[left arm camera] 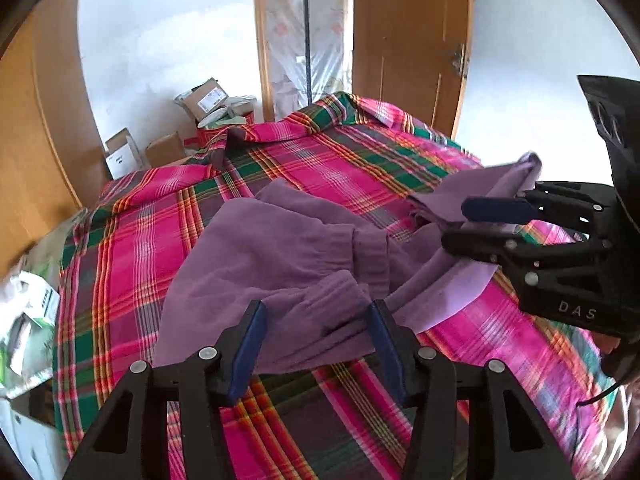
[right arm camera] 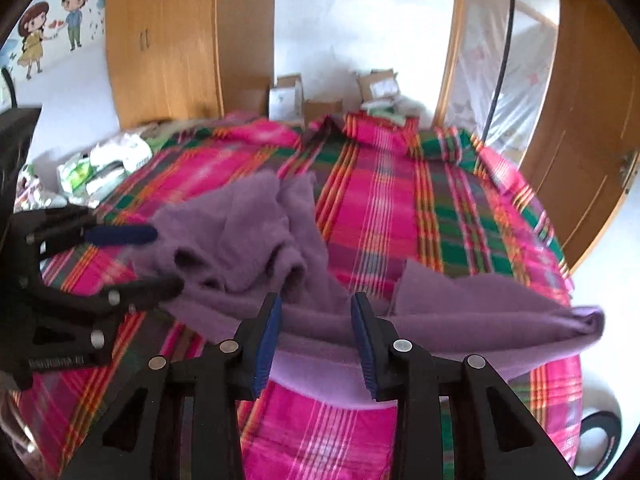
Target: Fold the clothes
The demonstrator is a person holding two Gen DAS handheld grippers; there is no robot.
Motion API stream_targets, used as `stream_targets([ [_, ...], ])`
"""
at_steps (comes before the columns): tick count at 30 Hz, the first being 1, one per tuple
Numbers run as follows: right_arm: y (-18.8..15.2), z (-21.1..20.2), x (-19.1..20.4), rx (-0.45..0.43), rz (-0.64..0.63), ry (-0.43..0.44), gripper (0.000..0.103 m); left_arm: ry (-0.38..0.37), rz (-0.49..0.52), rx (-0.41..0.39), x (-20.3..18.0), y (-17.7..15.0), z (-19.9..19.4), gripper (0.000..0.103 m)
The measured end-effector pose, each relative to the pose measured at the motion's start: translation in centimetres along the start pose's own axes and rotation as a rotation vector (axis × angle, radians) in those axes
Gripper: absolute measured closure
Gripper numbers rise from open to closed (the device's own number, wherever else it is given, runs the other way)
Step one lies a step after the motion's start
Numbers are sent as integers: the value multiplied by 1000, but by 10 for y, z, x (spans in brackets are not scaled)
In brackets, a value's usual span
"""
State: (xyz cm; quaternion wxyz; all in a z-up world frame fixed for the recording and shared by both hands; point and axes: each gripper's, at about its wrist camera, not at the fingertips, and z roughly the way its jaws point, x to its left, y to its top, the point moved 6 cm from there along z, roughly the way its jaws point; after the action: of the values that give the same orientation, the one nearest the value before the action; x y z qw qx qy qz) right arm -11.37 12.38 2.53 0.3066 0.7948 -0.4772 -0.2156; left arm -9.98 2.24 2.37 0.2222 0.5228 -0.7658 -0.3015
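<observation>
Centrally, found a purple garment point(left arm camera: 280, 248) point(right arm camera: 240, 220) rumpled on a bed under a pink, green and orange plaid bedspread point(left arm camera: 340, 168) point(right arm camera: 380, 208). Saw gathered cuffs or sleeve ends bunched near the middle of the heap, with one flatter panel stretched away toward the bed's right side and its far end lifted and blurred past the edge.

Caught the left gripper point(left arm camera: 316, 308) point(right arm camera: 164, 260) with its fingers spread wide, hovering just at the near hem of the heap and gripping nothing. From the right wrist view, showed up at the left of the cloth with both fingers reaching in over its edge, one above the other.

Found the right gripper point(right arm camera: 316, 300) point(left arm camera: 460, 224) parted too, though less widely, with the flat purple panel running across between its blue pads point(right arm camera: 268, 340). Could not tell whether either pad actually pressed the cloth. In the left wrist view, saw the fabric rising above the upper finger and draping down below the lower one.

Beyond the bed, noted several cardboard boxes point(left arm camera: 204, 98) point(right arm camera: 378, 82) on the floor against a white wall, a wooden wardrobe point(right arm camera: 160, 40), a wooden door point(left arm camera: 412, 40), and white and green bags point(right arm camera: 108, 164) piled by the bed's left side. Spotted a cartoon wall sticker point(right arm camera: 52, 20) of two children at far left.
</observation>
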Motion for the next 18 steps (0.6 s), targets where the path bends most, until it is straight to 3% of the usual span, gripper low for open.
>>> stream_targets([
  [8, -46, 14, -6, 163, 8, -6, 66, -17, -21, 17, 6, 3, 8, 49],
  [13, -54, 10, -7, 181, 21, 1, 66, 51, -20, 70, 12, 4, 22, 49],
  [18, -48, 3, -4, 135, 18, 9, 66, 42, -72, 99, 21, 6, 31, 49],
])
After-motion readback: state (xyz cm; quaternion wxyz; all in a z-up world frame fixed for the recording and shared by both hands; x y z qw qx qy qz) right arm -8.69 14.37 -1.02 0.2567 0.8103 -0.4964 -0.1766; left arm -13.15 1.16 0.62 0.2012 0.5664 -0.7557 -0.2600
